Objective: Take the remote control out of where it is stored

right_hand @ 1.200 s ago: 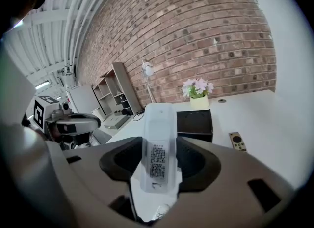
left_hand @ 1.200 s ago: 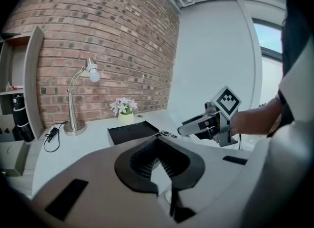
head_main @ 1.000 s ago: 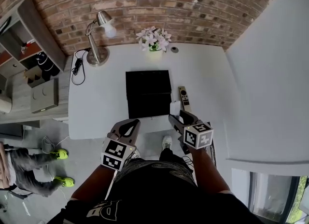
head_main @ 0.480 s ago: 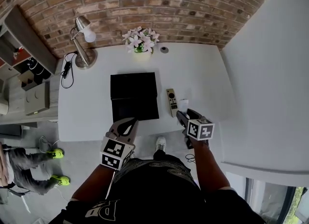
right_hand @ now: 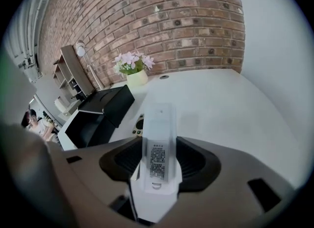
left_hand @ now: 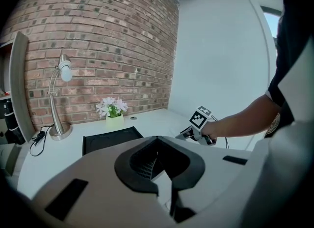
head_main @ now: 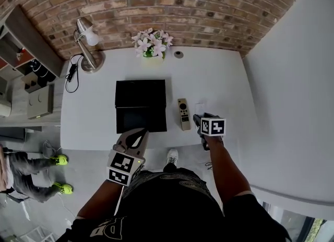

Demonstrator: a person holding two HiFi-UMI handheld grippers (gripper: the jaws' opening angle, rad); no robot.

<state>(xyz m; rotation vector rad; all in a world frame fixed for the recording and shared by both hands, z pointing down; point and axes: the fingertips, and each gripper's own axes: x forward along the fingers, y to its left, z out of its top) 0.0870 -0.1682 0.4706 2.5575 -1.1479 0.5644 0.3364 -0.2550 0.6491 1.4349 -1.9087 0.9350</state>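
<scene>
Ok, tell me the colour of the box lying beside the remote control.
The box is black all over; the head view shows it best.

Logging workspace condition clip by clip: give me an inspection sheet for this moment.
Surface: white table against a brick wall.
Job's things: remote control lies on the table, right of the open black box.
Clutter: desk lamp, flower pot.
Grippers: right gripper shut on a white sleeve, just right of the remote; left gripper shut, nothing in it.
Cables: black cable beside the lamp base.
Surroundings: shelf unit and a person at left.
</scene>
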